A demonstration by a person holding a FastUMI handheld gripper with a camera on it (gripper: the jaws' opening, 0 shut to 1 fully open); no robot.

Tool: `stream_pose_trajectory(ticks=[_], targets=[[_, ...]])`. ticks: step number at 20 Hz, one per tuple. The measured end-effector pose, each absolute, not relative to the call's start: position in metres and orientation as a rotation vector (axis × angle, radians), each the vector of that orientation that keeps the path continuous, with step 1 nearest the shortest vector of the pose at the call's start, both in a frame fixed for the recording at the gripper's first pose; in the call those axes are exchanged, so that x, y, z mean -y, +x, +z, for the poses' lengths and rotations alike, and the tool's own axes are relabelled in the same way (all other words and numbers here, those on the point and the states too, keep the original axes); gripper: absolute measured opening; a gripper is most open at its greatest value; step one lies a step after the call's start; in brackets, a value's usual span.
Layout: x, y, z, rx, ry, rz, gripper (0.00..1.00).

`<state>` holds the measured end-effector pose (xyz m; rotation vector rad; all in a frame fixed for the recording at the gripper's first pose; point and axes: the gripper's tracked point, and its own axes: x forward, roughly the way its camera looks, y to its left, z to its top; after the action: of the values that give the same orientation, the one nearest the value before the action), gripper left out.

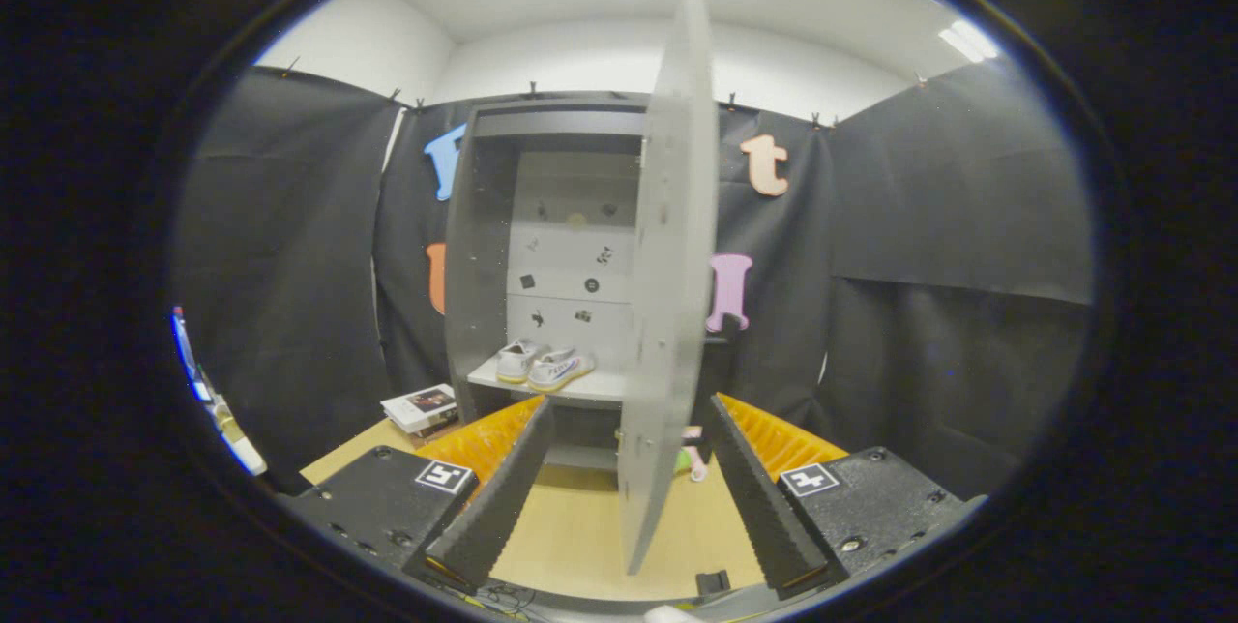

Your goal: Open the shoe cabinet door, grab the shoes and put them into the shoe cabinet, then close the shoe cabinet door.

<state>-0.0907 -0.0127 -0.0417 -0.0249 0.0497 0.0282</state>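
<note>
Tongs (624, 497) spread astride door (667, 284) edge, untouching.

Shoe cabinet (484, 246) grey, its back panels paler with small dark marks. My gripper (619, 497) faces the cabinet door (667, 265), light grey and speckled, fingers spread either side of its edge. Shoes (542, 364) white, one with a yellowish sole. Floor (580, 526) light wood tone. Books (421, 407) white with a dark cover picture. Walls above the cloth white.
</note>
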Motion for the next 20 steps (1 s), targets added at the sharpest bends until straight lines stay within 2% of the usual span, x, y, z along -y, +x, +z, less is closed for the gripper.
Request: stream_pose_trajectory(ticks=[4,10,20], targets=[[0.075,-0.088,-0.061,-0.080,0.029,-0.016,1.00],[0.111,-0.044,-0.084,-0.104,0.069,0.016,0.99],[0.103,0.027,-0.063,-0.057,0.087,0.172,0.99]])
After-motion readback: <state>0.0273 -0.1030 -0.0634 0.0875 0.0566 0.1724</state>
